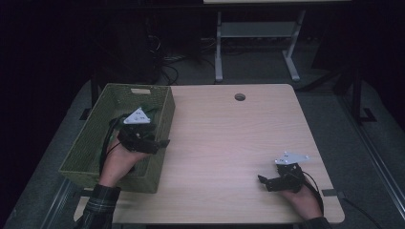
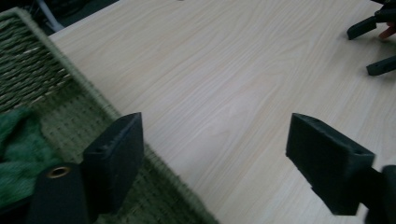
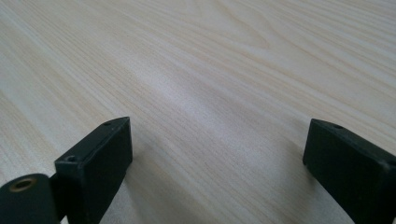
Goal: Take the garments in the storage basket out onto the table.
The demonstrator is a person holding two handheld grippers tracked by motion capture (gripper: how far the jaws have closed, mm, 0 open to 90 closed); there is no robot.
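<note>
Jaws apart over green basket (image 1: pixel 90 143)

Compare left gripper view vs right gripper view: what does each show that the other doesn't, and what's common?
Left gripper view alone: the green woven basket with a green cloth lying inside it, the basket rim running under the left gripper, and the right gripper's jaw tips far off at the upper right corner. Right gripper view alone: nothing extra, just bare wood under the right gripper. Shared: the light wooden table, and in each a pair of black jaws standing wide apart with nothing between them.
</note>
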